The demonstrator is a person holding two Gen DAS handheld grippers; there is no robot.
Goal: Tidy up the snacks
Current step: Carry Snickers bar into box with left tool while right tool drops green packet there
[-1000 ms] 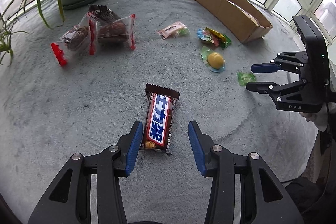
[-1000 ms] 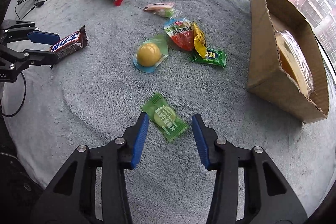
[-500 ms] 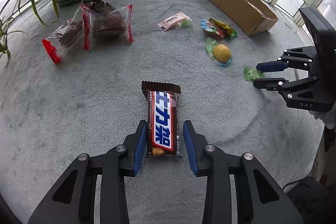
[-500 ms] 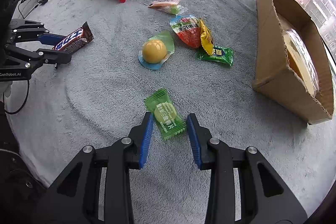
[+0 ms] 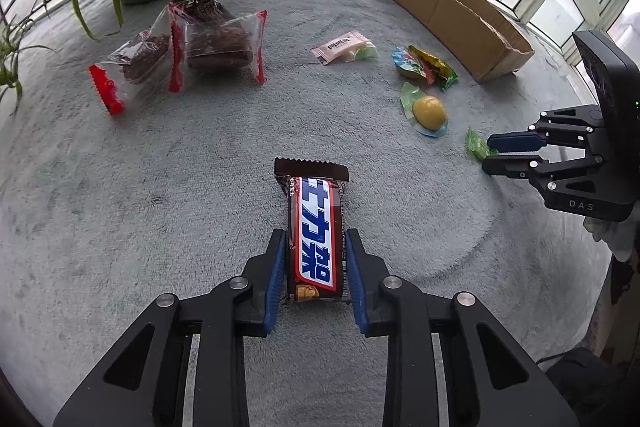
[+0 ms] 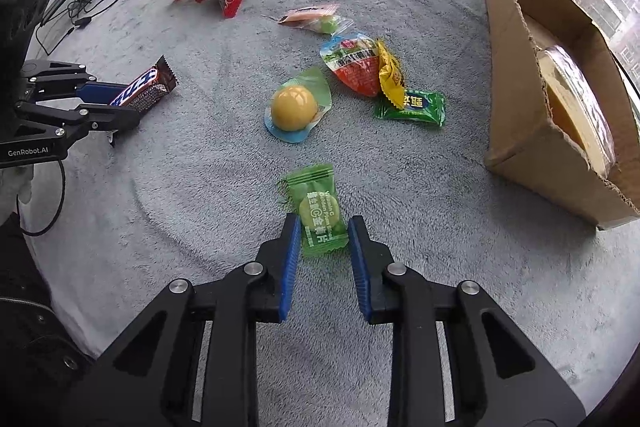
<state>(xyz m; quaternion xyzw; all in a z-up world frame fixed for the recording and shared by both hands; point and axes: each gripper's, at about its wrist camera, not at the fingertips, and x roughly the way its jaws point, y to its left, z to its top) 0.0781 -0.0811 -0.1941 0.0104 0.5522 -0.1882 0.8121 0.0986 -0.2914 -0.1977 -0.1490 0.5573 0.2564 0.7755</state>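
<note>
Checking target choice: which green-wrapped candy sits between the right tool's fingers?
The light green tablet candy, lying alone nearest the camera; the darker green one lies beside the yellow wrapper.

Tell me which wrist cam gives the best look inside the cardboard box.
Right wrist view. The cardboard box faces that camera open side on, showing a clear-wrapped yellowish item inside. In the left wrist view the box shows only its outer wall and rim; its contents are hidden.
</note>
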